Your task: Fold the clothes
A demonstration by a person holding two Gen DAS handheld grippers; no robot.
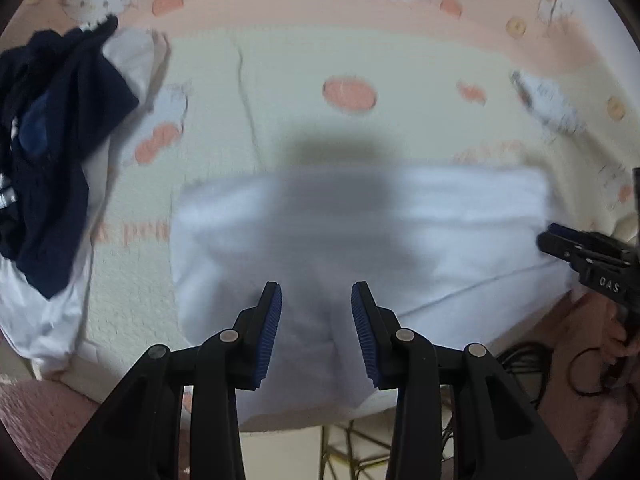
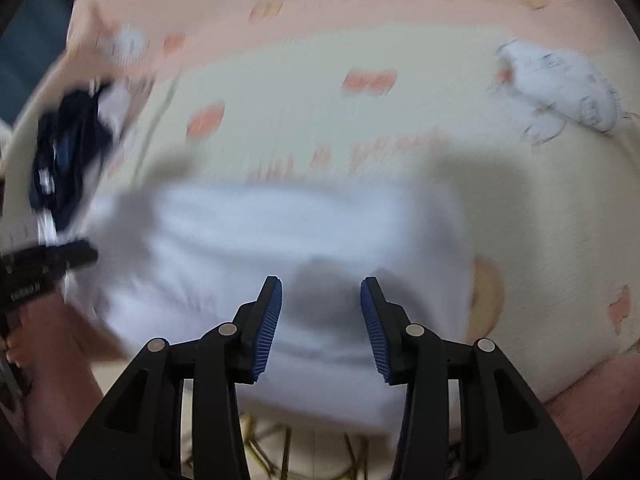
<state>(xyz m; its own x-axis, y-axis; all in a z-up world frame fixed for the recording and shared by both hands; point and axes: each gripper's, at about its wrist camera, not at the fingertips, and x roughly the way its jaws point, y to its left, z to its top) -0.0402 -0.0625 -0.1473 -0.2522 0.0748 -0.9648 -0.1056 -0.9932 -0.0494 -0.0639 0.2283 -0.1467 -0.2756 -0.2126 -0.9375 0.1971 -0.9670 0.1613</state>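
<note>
Over soft folded white garment (image 1: 440, 220), ribbed blue-padded left claw (image 1: 316, 332) and right claw (image 2: 321, 330) part-open, empty

Soft, even light; both fisheye views smear with motion blur, worst on the right. Tool shadows darken the white garment (image 1: 360, 232); edges bend.

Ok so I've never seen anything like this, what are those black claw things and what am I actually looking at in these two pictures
They are two hand-held grippers; a person holds one in each hand. Each picture comes from a camera riding on one gripper, looking down along its blue-padded fingers. The left gripper and right gripper both stand open, holding nothing, above a folded white garment near the edge of a cartoon-print cloth. A rumpled navy and white pile of clothes waits on the left. Both pictures are blurred.
</note>
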